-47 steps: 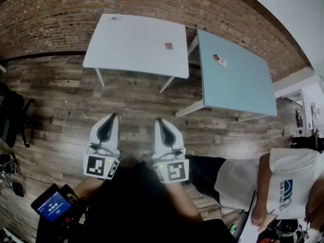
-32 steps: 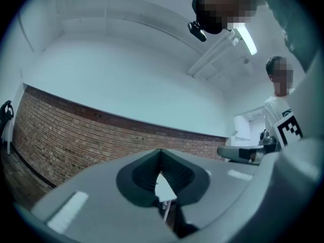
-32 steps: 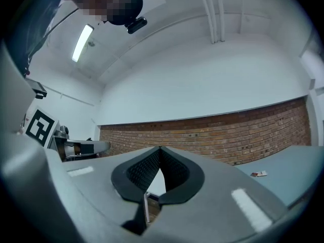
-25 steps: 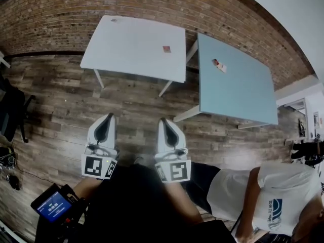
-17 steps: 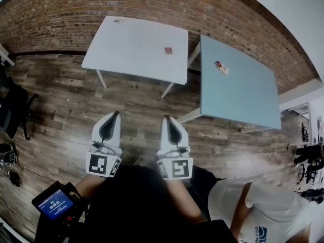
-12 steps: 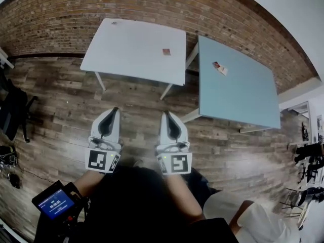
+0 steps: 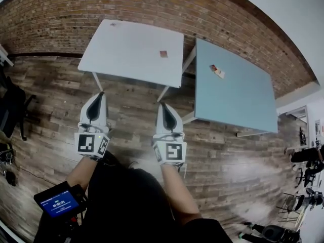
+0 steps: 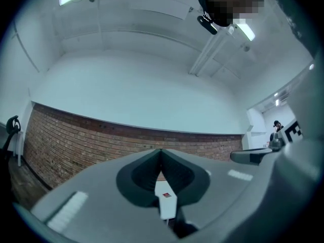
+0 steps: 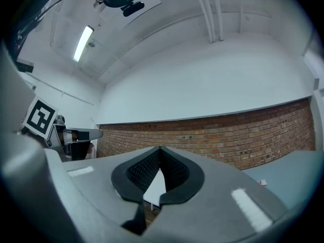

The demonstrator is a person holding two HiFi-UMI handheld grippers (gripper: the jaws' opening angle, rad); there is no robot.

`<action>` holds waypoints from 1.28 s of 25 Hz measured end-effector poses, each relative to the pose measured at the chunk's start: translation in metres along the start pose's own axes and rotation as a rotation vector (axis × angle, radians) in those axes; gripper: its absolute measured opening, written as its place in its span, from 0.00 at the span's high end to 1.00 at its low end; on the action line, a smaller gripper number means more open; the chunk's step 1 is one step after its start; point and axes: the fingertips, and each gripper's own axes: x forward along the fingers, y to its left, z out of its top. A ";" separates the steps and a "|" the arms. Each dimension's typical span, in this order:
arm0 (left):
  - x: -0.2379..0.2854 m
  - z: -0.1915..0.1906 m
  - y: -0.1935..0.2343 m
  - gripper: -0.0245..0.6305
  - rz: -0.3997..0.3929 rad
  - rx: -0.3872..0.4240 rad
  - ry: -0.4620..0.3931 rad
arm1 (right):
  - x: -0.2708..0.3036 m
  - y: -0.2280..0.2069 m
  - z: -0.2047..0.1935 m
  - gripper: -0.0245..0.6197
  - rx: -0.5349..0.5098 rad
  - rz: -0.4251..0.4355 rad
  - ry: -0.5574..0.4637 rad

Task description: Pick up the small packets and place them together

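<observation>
A small red packet [image 7: 163, 54] lies near the right edge of the white table [image 7: 126, 49]. Two more small packets [image 7: 216, 71], one red and one pale, lie together on the blue-grey table [image 7: 238, 97]. My left gripper [image 7: 97, 94] is shut and empty, held over the wooden floor short of the white table's front left leg. My right gripper [image 7: 162, 105] is also shut and empty, near the gap between the two tables. In the left gripper view the red packet [image 8: 164, 195] shows on the white table beyond the shut jaws. The right gripper view shows the white table [image 9: 154, 185] and a pale packet [image 9: 262, 183].
A brick wall [image 7: 152, 9] runs behind both tables. A dark chair [image 7: 12, 110] stands at the left on the wooden floor [image 7: 55, 100]. A handheld device with a lit screen [image 7: 58, 202] sits at the lower left. More furniture stands at the far right [image 7: 304, 161].
Both grippers have moved forward toward the tables, the left one also out to the left. The person in a white shirt at the lower right has gone out of the head view.
</observation>
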 end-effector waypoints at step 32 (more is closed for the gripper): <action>0.304 -0.087 0.107 0.96 -0.212 -0.102 0.073 | 0.296 -0.097 -0.057 0.96 0.008 -0.172 0.114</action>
